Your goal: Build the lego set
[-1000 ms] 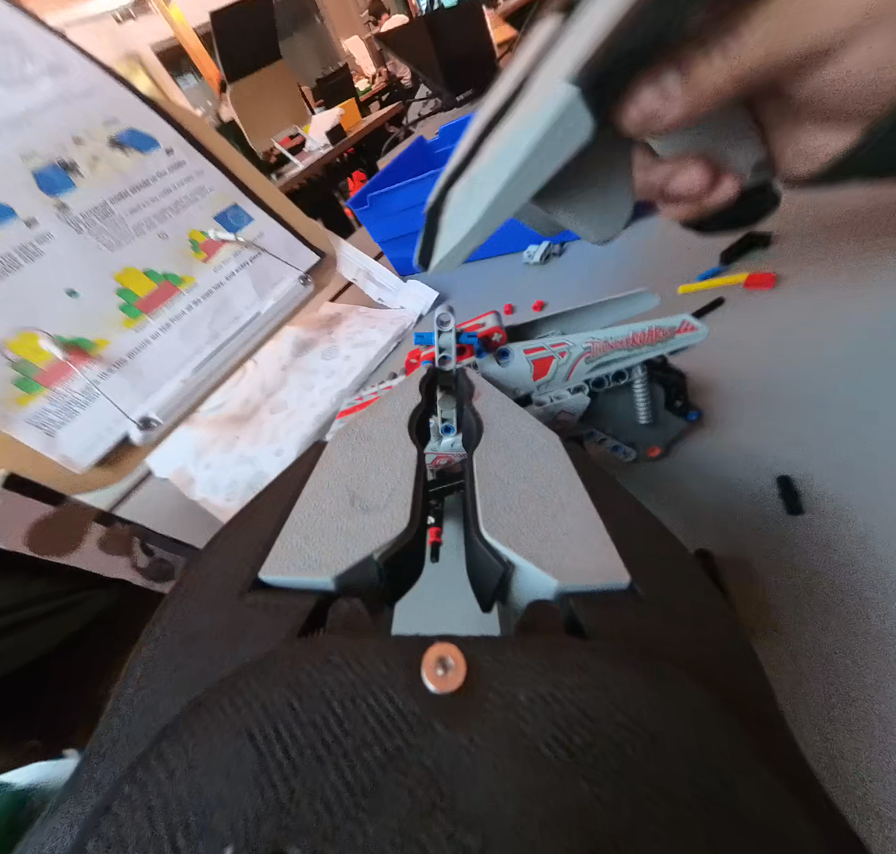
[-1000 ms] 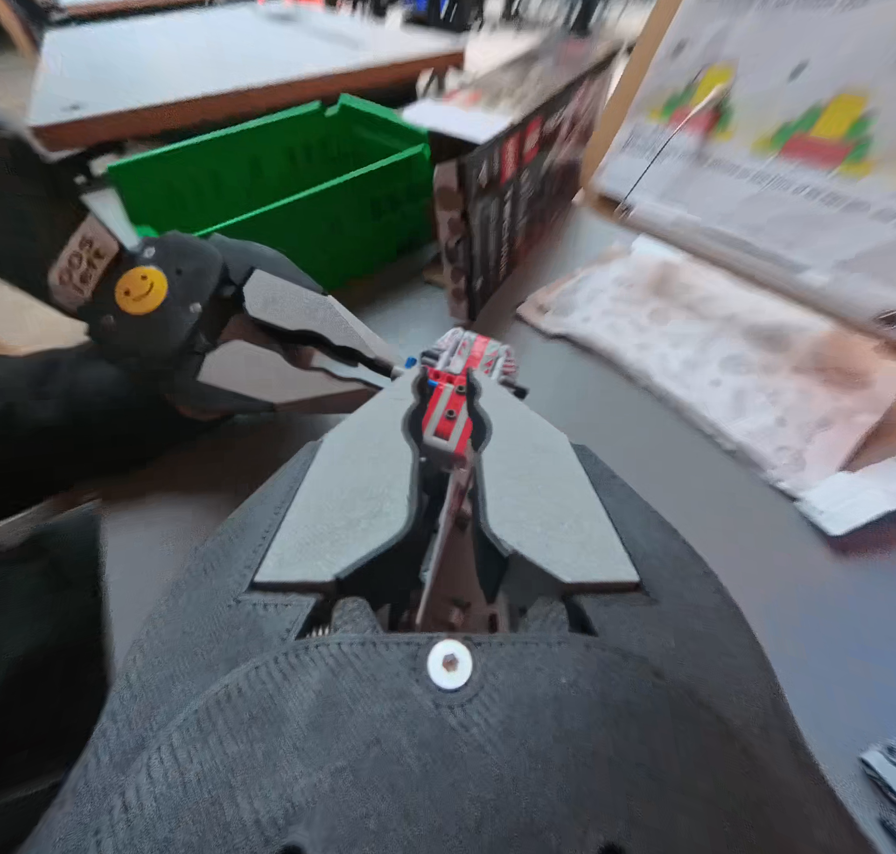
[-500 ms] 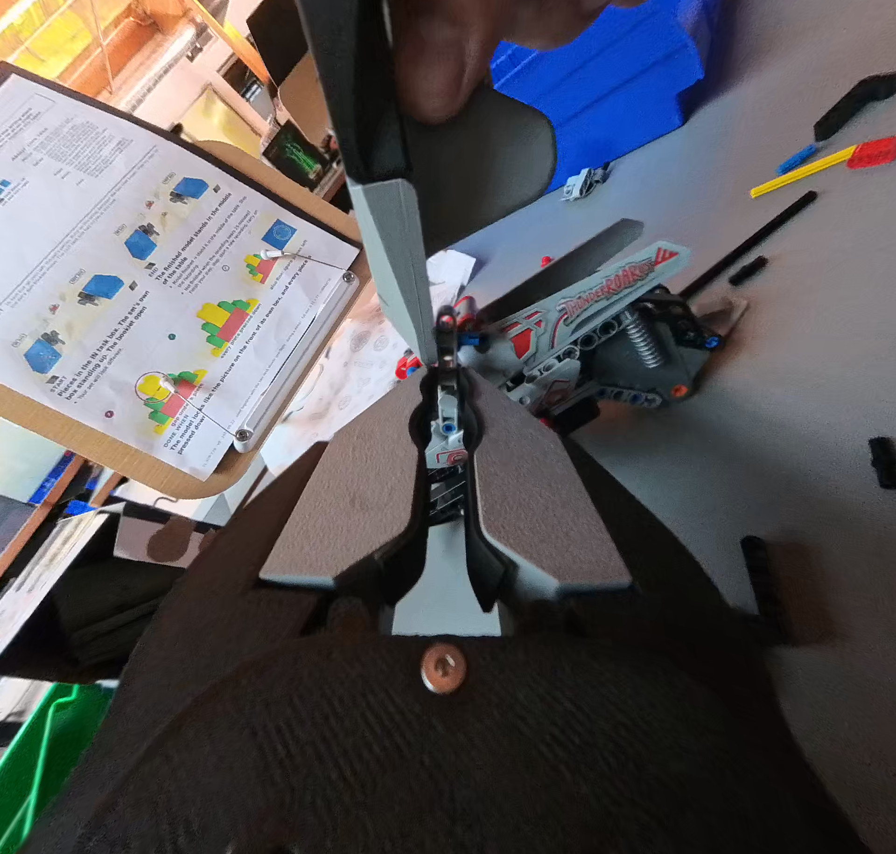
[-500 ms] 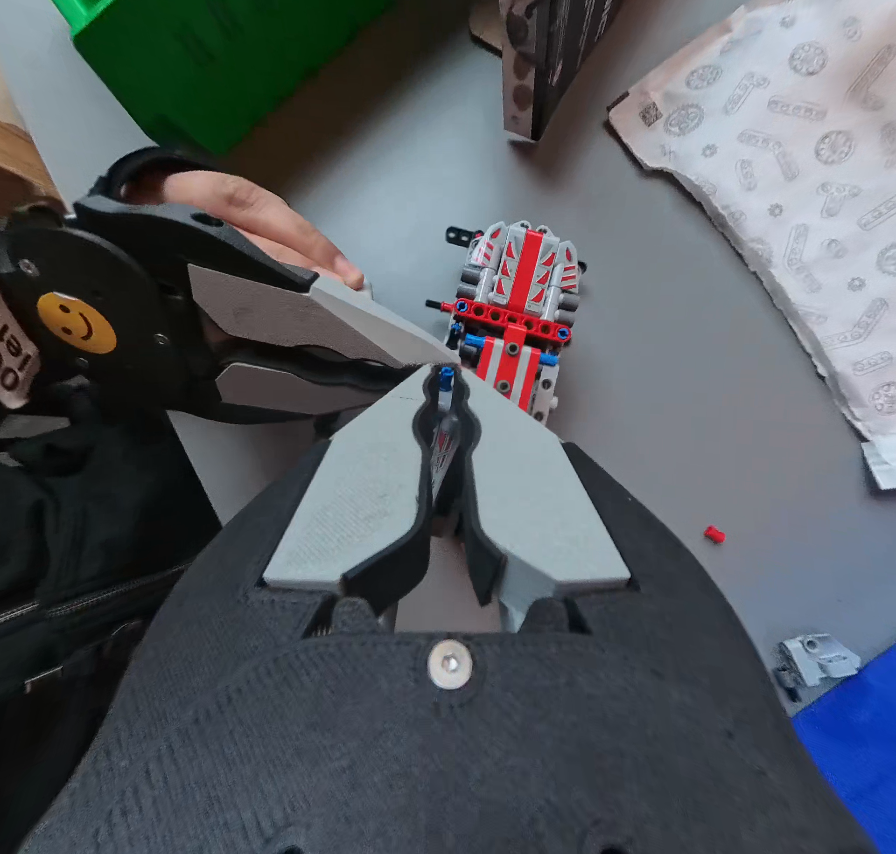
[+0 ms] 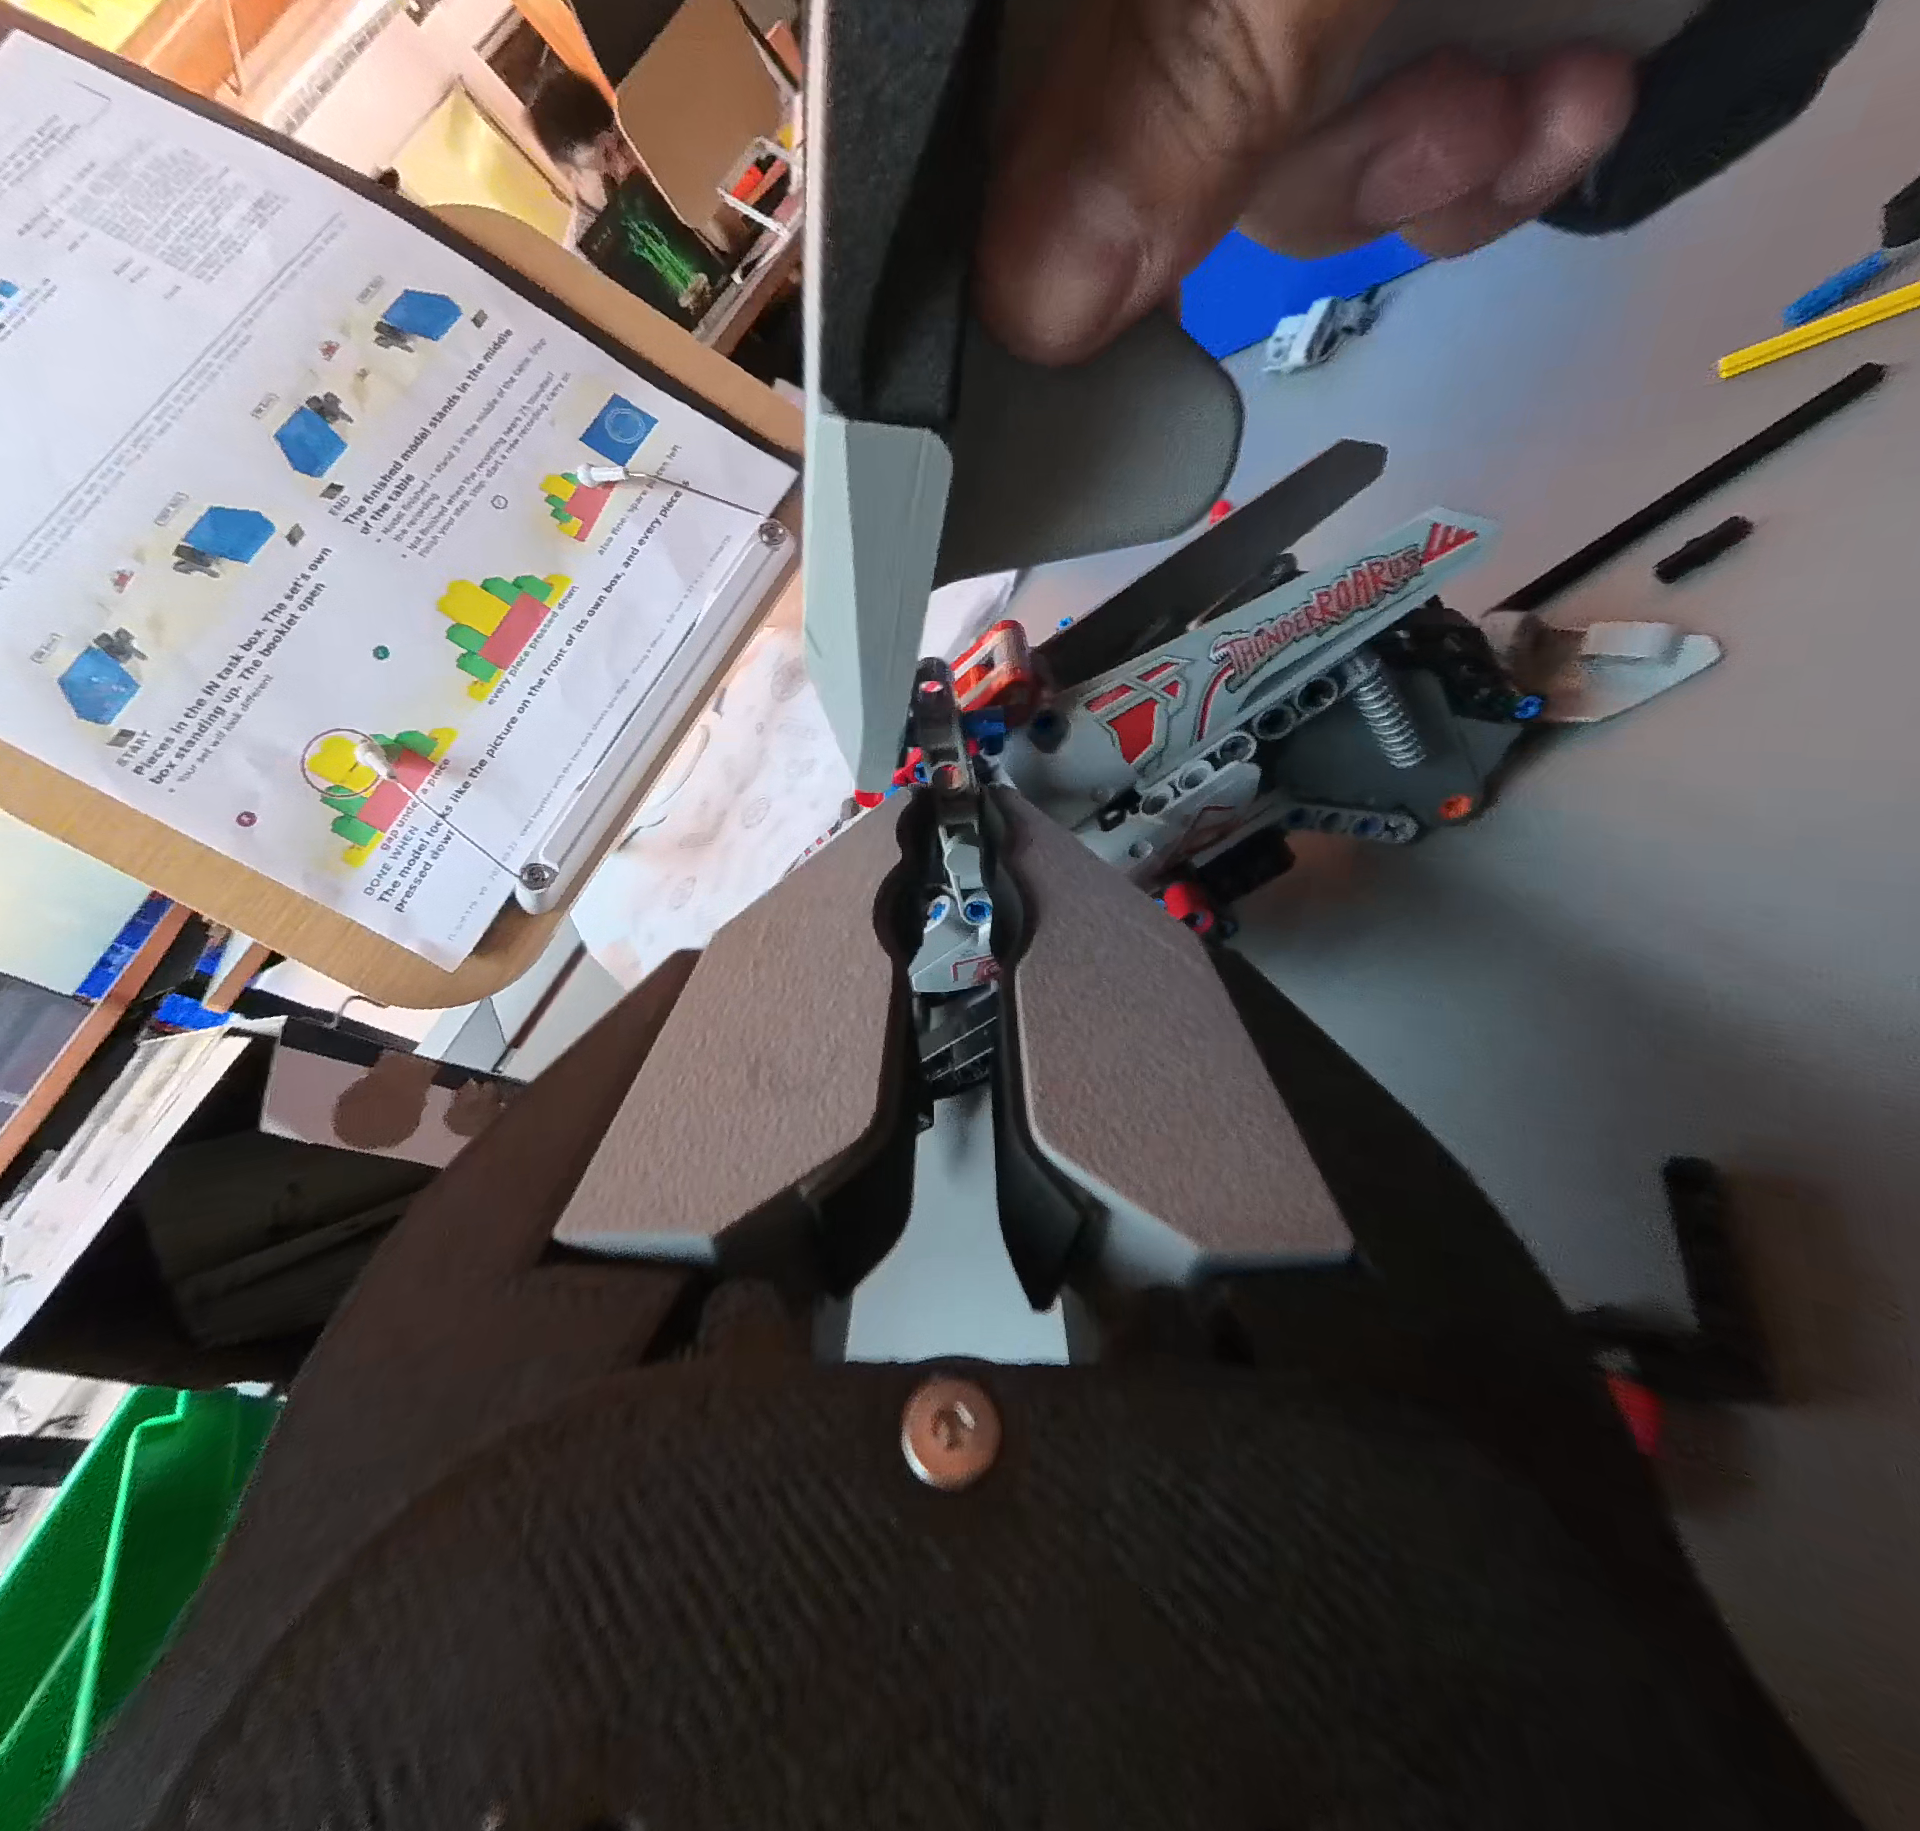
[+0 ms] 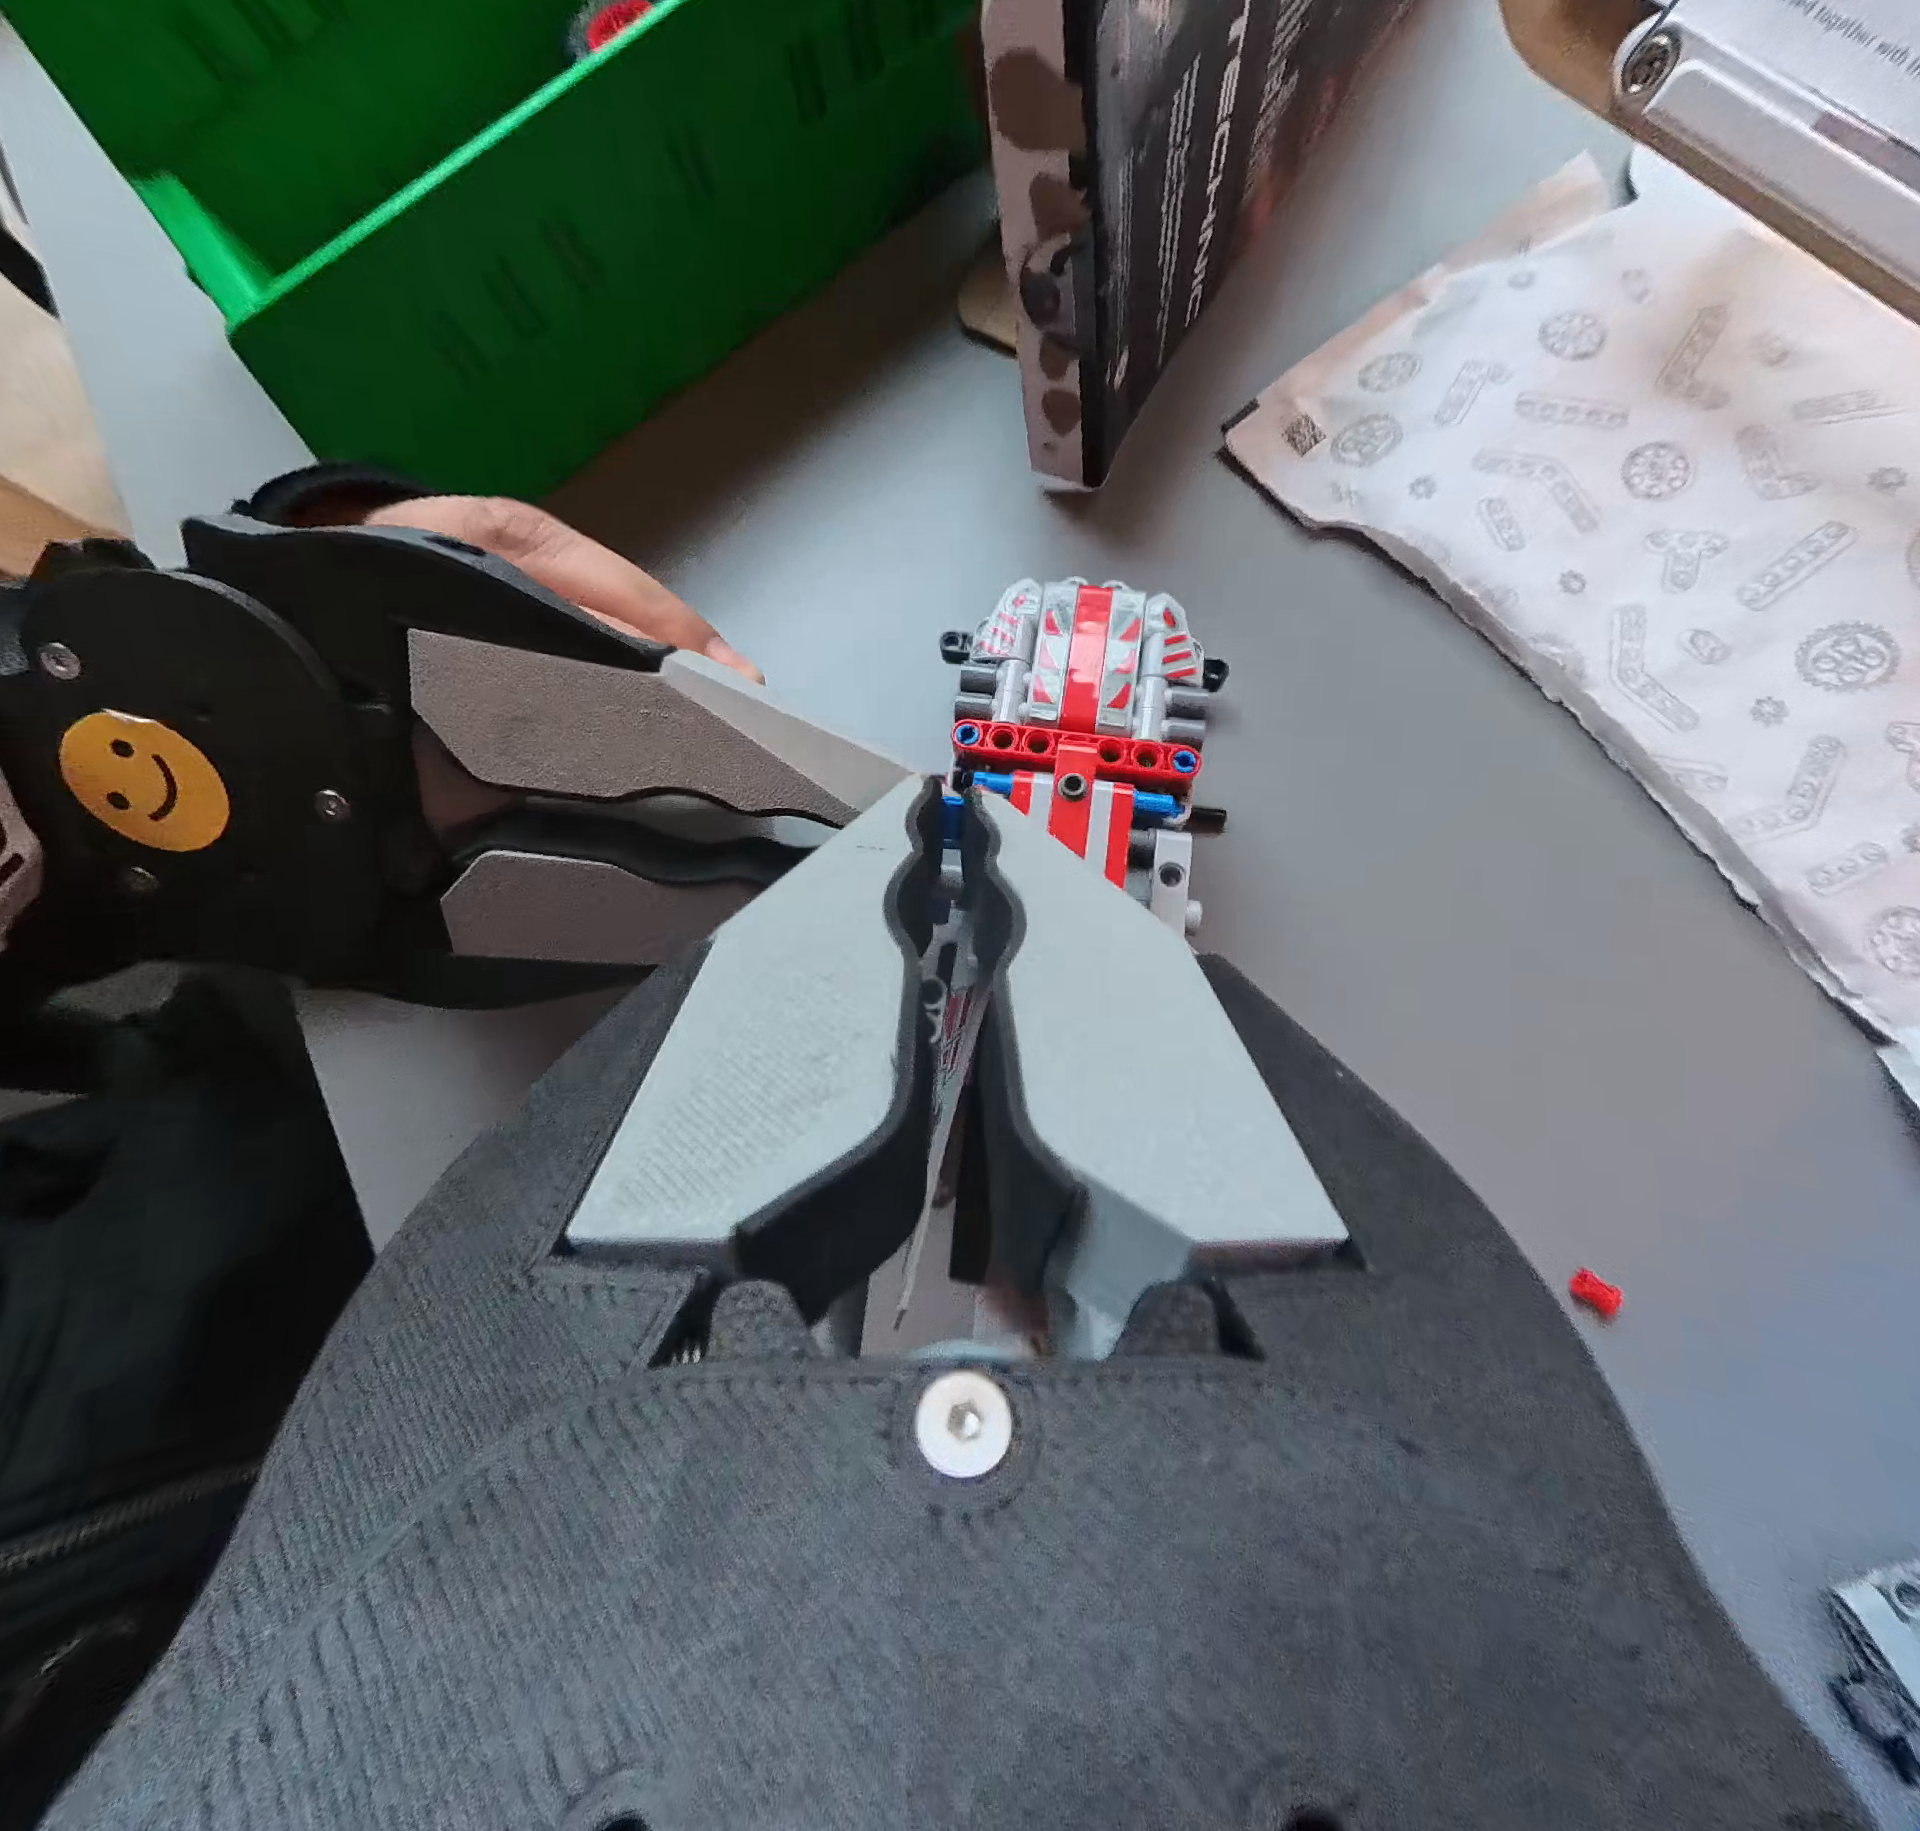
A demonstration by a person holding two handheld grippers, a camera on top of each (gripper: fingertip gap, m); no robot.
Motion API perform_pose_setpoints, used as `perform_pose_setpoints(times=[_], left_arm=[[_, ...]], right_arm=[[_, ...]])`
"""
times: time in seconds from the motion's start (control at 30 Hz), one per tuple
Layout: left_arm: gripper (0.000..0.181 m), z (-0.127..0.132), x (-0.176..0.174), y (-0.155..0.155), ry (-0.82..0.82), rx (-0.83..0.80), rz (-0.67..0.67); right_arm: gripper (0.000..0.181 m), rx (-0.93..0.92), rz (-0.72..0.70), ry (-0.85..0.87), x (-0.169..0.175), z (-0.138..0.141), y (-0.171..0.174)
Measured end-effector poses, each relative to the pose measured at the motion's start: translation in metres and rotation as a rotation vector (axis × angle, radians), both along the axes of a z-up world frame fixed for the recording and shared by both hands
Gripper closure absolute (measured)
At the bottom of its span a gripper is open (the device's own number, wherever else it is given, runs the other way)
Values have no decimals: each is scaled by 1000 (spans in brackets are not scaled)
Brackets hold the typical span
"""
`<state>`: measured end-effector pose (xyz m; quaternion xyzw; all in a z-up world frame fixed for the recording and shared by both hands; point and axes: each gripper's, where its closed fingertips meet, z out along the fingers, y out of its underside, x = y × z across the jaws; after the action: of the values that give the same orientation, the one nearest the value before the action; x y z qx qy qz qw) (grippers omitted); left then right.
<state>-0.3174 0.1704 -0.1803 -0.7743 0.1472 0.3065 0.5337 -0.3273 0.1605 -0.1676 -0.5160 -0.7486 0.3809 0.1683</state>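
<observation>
Left gripper [image 6: 831, 794]: your grey wedge fingers on a black ribbed body, yellow smiley sticker [image 6: 143, 780] on its round hub.
Right gripper [image 6: 961, 805]: same grey fingers, one silver hex screw [image 6: 963, 1421] behind them.
Sleeves: black.

My own fingers [image 5: 790, 1043] cover most of the small grey piece [image 5: 961, 934] I pinch, so its lower end stays unseen. Above it my right gripper [image 5: 883, 721] blocks the nose of the grey and red model [image 5: 1299, 742]. In the right wrist view my right fingers [image 6: 769, 1043] hide the rear of that model [image 6: 1081, 701]. Beyond the model the green bin [image 6: 499, 202] runs off the top edge. A small red part [image 6: 1595, 1293], well right of the model, is too tiny to identify.
</observation>
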Motion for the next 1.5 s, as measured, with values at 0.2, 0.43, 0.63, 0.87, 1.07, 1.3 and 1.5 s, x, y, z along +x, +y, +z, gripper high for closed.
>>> perform_pose_setpoints(times=[0.2, 0.43, 0.63, 0.87, 1.07, 1.3, 1.5], left_arm=[[175, 1, -6, 0, 54, -14, 26], [175, 1, -8, -2, 127, -29, 31], [175, 2, -6, 2, 53, -6, 35], [175, -2, -9, 1, 55, -24, 44], [175, -5, -8, 0, 79, -41, 25], [175, -3, -17, -2, 89, -43, 69], [176, -3, -20, -3, 132, -53, 80]], right_arm=[[181, -5, -19, 73, -10, 3, 1], [181, -5, -6, 91, -12, 4, -1], [181, 6, 32, -64, -6, 4, 1], [179, 107, 56, -100, -2, -2, 2], [180, 133, 69, -83, -3, -4, 1], [181, -13, 0, 116, -16, 2, -1], [181, -54, -22, 136, -21, 3, -1]])
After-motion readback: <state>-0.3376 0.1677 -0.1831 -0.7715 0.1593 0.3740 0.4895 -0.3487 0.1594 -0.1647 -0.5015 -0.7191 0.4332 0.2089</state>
